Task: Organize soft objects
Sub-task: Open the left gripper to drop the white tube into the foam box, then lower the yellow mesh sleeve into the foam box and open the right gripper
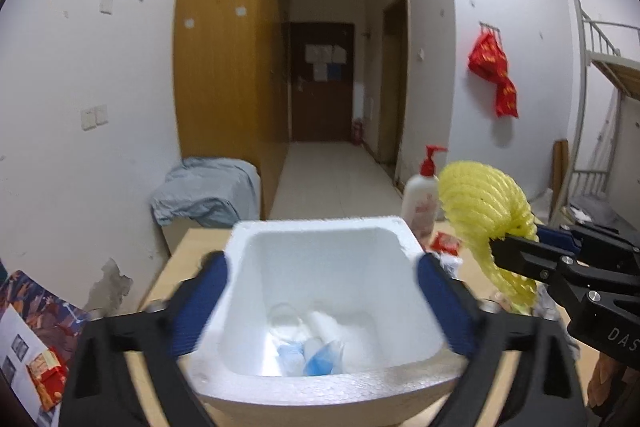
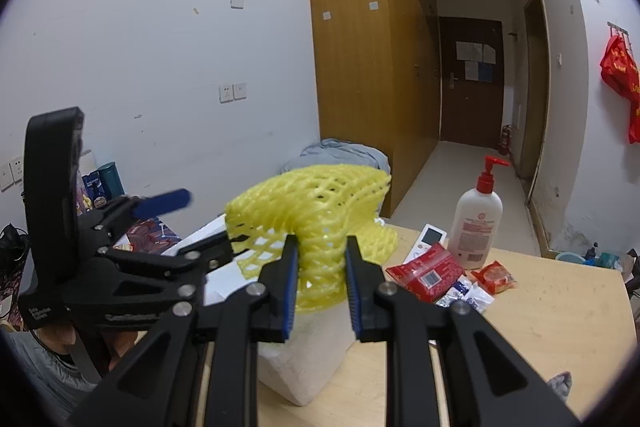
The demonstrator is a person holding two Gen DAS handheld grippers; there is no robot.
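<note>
A white foam box [image 1: 320, 227] stands on the wooden table, with a few clear and blue-white soft packets [image 1: 312, 351] lying in its bottom. My left gripper [image 1: 323, 261] is open wide over it, one blue pad near each side wall, nothing held. My right gripper [image 1: 496, 247] comes in from the right, shut on a yellow foam net [image 1: 480, 203]. In the right wrist view the net [image 2: 320, 211] fans out above my right gripper [image 2: 322, 247], over the box [image 2: 304, 359]. The left gripper [image 2: 206, 223] shows at the left with its fingers spread.
A white lotion bottle with a red pump [image 2: 478, 223] stands at the table's far side. Red snack packets [image 2: 428, 271], small white sachets [image 2: 464, 295] and a remote [image 2: 430, 237] lie beside it. A grey-blue cloth [image 1: 208, 195] covers a low cabinet beyond the table [image 2: 560, 307].
</note>
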